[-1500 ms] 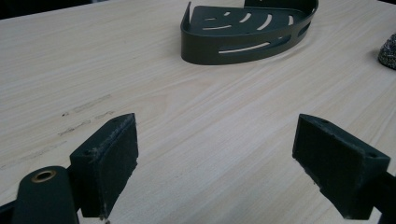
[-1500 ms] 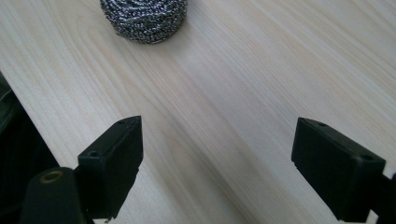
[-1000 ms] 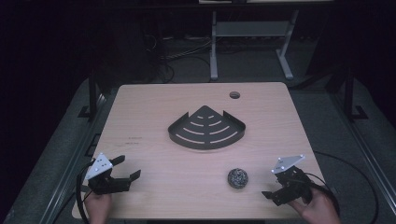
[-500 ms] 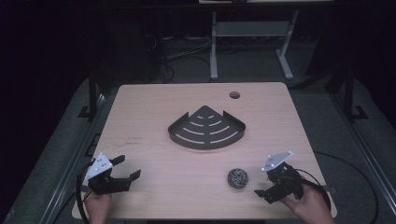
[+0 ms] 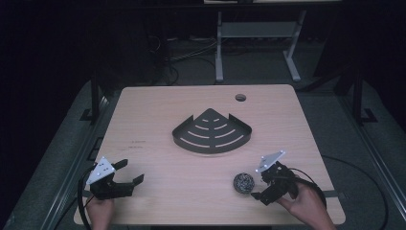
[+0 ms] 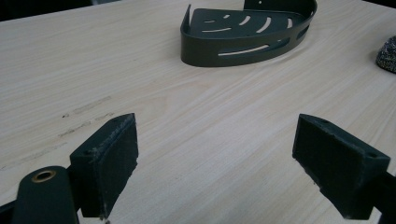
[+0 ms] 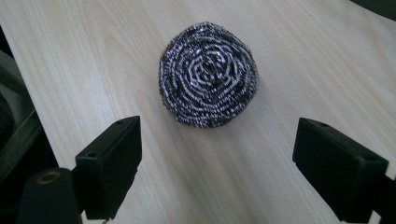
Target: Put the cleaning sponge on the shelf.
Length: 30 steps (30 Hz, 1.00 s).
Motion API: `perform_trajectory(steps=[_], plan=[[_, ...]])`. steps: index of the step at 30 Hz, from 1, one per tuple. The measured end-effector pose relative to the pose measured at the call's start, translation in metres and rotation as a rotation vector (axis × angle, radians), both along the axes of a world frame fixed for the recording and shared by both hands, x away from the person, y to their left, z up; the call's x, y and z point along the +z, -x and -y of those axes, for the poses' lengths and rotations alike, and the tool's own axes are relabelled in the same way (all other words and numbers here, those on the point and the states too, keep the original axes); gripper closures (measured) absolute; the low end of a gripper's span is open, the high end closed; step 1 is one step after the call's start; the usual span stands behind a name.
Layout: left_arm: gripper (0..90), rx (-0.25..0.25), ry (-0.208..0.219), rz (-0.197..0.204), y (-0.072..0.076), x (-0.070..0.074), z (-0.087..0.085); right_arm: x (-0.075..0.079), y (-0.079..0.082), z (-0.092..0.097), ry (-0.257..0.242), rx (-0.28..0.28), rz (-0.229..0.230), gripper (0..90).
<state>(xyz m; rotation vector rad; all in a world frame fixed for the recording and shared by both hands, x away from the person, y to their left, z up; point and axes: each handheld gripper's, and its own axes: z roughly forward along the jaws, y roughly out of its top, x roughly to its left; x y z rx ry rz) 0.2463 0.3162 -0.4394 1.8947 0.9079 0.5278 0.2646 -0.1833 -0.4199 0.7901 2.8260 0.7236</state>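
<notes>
A round steel-wool scourer (image 5: pixel 243 182) (image 7: pixel 208 74) lies on the wooden table near its front right. My right gripper (image 5: pixel 258 188) (image 7: pixel 219 154) stands open just right of it, jaws wide apart, the scourer a short way ahead of the pads and untouched. A black quarter-round slotted shelf basket (image 5: pixel 212 132) (image 6: pixel 247 30) sits at the table's middle. Near the front left corner my left gripper (image 5: pixel 129 175) (image 6: pixel 215 163) is open over bare wood, facing the basket. The scourer (image 6: pixel 387 53) peeks in at the right edge of the left gripper view.
A cable hole (image 5: pixel 240 97) is in the table (image 5: pixel 158 120) at the back right. Faint pencil marks (image 5: pixel 139 143) lie left of the basket. Table legs and cables stand on the dark floor behind. The table's front edge runs close under both hands.
My right gripper has moved left toward the scourer, closing most of the gap. The left gripper has stayed in place.
</notes>
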Motion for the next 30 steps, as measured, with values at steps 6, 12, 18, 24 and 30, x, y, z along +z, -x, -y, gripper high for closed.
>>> perform_trajectory(steps=[6,12,18,24,30], plan=[[13.7,0.001,0.003,0.001,0.000,0.000,0.000,-0.002,-0.005,-0.011,0.007,0.024,-0.008,15.2],[13.7,0.002,0.005,0.000,0.000,0.000,0.000,-0.004,-0.010,-0.020,0.010,0.040,-0.018,15.2],[13.7,0.003,0.007,0.001,0.000,0.000,-0.001,-0.007,-0.016,-0.028,0.021,0.060,-0.025,15.2],[13.7,0.002,0.010,0.000,0.000,0.000,-0.001,-0.010,-0.020,-0.036,0.035,0.070,-0.037,15.2],[13.7,0.002,0.012,0.001,0.000,0.000,-0.001,-0.013,-0.024,-0.040,0.049,0.077,-0.046,15.3]])
